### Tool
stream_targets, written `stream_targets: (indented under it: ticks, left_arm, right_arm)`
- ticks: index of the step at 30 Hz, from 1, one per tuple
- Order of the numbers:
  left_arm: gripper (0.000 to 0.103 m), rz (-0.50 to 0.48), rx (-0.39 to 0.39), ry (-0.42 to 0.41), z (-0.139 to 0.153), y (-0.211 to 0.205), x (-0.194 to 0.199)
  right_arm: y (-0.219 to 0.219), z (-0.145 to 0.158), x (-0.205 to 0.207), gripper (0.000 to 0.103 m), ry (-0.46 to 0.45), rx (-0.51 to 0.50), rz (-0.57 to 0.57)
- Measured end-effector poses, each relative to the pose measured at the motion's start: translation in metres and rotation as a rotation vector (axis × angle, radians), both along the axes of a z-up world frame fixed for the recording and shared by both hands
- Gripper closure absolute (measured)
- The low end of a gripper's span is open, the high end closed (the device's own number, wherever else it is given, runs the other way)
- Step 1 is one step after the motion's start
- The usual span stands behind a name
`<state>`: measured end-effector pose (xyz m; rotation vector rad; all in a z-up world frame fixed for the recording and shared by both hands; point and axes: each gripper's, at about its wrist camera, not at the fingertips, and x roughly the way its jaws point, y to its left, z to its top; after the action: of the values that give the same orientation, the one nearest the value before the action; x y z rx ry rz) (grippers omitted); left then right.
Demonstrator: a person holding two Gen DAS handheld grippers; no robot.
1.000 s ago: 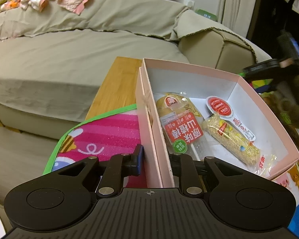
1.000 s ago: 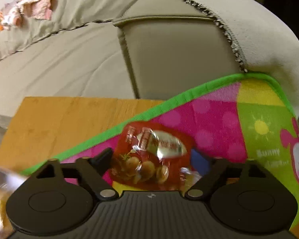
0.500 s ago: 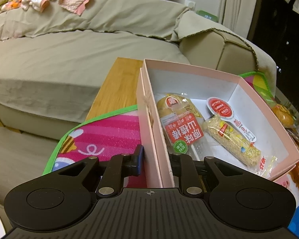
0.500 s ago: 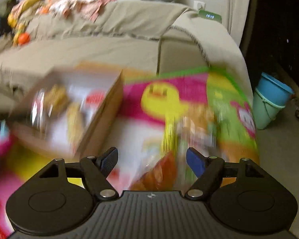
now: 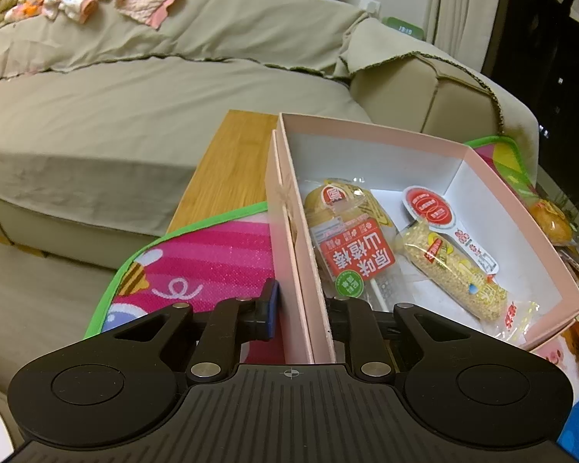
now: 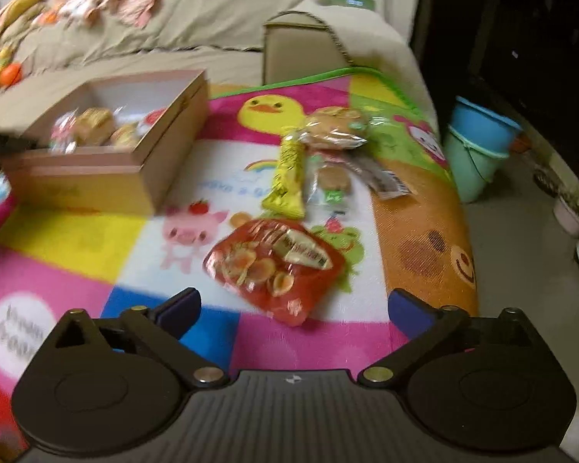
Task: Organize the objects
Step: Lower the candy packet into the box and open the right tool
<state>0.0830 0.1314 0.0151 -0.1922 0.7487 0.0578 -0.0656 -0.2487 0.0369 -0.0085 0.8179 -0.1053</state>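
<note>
The box (image 6: 108, 162) stands on the mat (image 6: 96, 239) at its left, with two snack packs (image 5: 366, 247) side by side inside it. To its right, more snack packets (image 6: 289, 169) lie loose on the mat, the pouch (image 6: 274, 266) nearest. Behind the tabletop (image 5: 227, 169) stands the sofa (image 5: 135, 108).

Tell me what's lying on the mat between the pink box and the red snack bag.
Nothing: in the right wrist view the mat between the pink box and the red snack bag is bare, showing only its printed pig.

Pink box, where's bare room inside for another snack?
In the pink box, the white floor along the far wall, beyond the red-labelled stick and the corn snack, is bare. The near half is crowded by both packets.
</note>
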Motion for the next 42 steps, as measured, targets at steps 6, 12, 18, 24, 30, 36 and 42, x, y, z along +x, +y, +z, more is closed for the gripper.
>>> stream_targets:
  ticks: [6,12,18,24,30,36,42]
  left_arm:
    - [0.084,-0.009,0.017,-0.001,0.0,-0.001,0.0]
    - [0.084,-0.031,0.038,-0.012,-0.001,-0.002,0.003]
    - [0.084,-0.039,0.033,-0.022,-0.002,-0.001,0.002]
    - [0.084,-0.035,0.026,-0.015,0.0,-0.001,0.002]
    - [0.084,-0.03,0.019,-0.011,0.001,-0.001,0.002]
    - [0.084,-0.034,0.008,-0.015,0.002,0.001,-0.001]
    - [0.084,-0.034,0.005,-0.014,0.002,0.001,-0.002]
  right_arm:
    - [-0.006,-0.018,0.033,0.0,0.019,0.226,-0.121]
    - [0.009,-0.028,0.05,0.011,-0.004,0.116,-0.129]
    - [0.017,-0.018,0.037,0.024,0.027,0.085,-0.047]
    - [0.031,0.004,0.013,0.027,0.034,0.074,0.026]
    - [0.063,0.051,0.005,0.028,-0.051,0.108,0.17]
    - [0.093,0.087,0.008,0.028,-0.156,0.076,0.275]
    - [0.104,0.106,0.029,0.028,-0.205,0.07,0.304]
